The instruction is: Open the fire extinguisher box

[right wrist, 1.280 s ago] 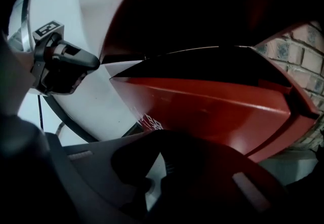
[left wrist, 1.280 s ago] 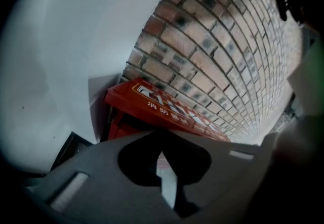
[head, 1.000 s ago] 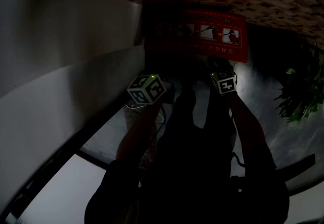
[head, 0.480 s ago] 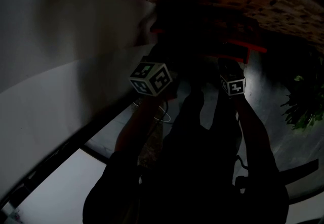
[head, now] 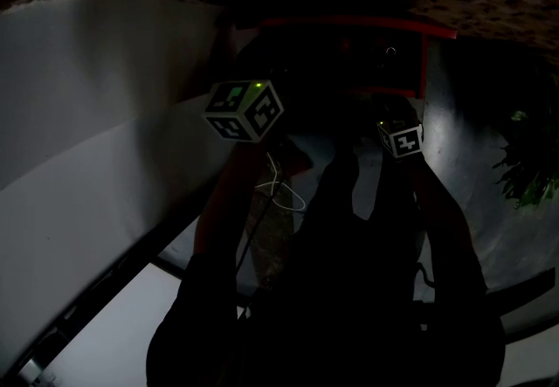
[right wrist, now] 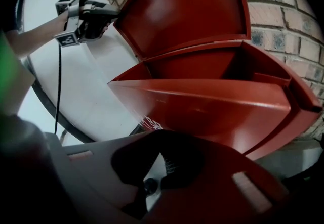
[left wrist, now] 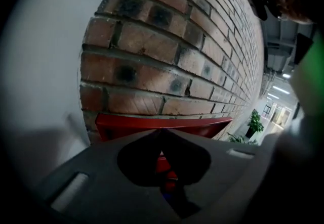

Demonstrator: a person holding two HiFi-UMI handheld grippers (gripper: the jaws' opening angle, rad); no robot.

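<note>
Lid (right wrist: pixel 187 10) of red box (right wrist: pixel 212 101) raised, clenched in left gripper (left wrist: pixel 161 134); right gripper (right wrist: pixel 159 139) closed, empty.

The red metal box (right wrist: pixel 212 101) sits mouth-open mid-frame in the right gripper view, so there's clear room to reach in from the front. Its raised red lid (right wrist: pixel 187 5) fills the top centre, with the brick wall (right wrist: pixel 283 10) right behind it, so no way round the back. The left gripper (right wrist: pixel 117 13) is clamped on the lid's upper-left corner, and its black cable (right wrist: pixel 59 91) dangles down the left side. The pale surface (right wrist: pixel 96 91) at lower left is open.
</note>
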